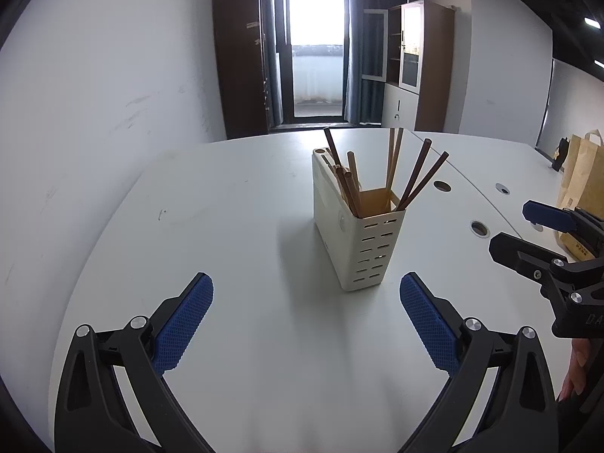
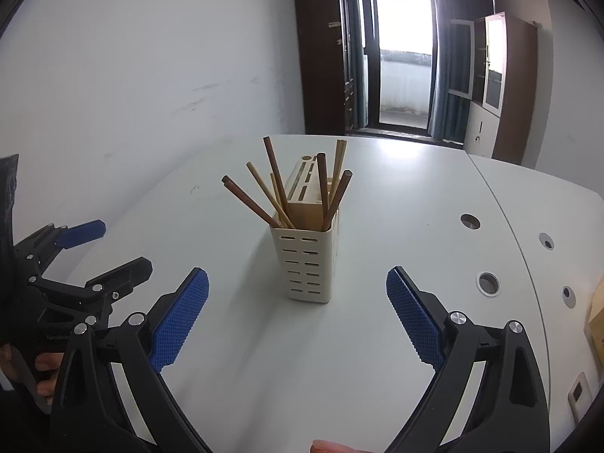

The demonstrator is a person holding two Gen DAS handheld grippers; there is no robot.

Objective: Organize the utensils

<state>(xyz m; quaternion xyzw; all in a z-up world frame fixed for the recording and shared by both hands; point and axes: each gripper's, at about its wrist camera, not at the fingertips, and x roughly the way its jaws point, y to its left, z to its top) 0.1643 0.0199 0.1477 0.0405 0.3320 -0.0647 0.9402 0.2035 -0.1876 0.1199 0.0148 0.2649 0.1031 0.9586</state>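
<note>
My left gripper (image 1: 305, 321) hangs low over the table with its blue ribbed pads spread wide and nothing between them; my right gripper (image 2: 296, 319) is the same, fingers well apart and empty. Ahead of both, near the middle of the tabletop, stands the cream plastic utensil holder with slotted sides (image 1: 372, 255), upright, and the brown wooden chopsticks (image 1: 419, 181) lean out of its near compartment in several directions, some dark, some pale. A wooden insert with slots fills the far part of the holder (image 2: 307, 198). Nothing lies between my fingers and the holder. Off to the right in the left wrist view, a brown paper bag with handles (image 1: 581, 185) stands at the table edge, just behind my right gripper. The smooth white table (image 1: 234, 204) has round cable holes (image 2: 487, 284) along its right side and a seam between two sections. Beyond it, a plain white wall (image 1: 113, 75) runs along the left, a bright glass door with dark curtains (image 1: 317, 49) sits at the far end, and brown cabinets (image 1: 426, 64) flank it.
</note>
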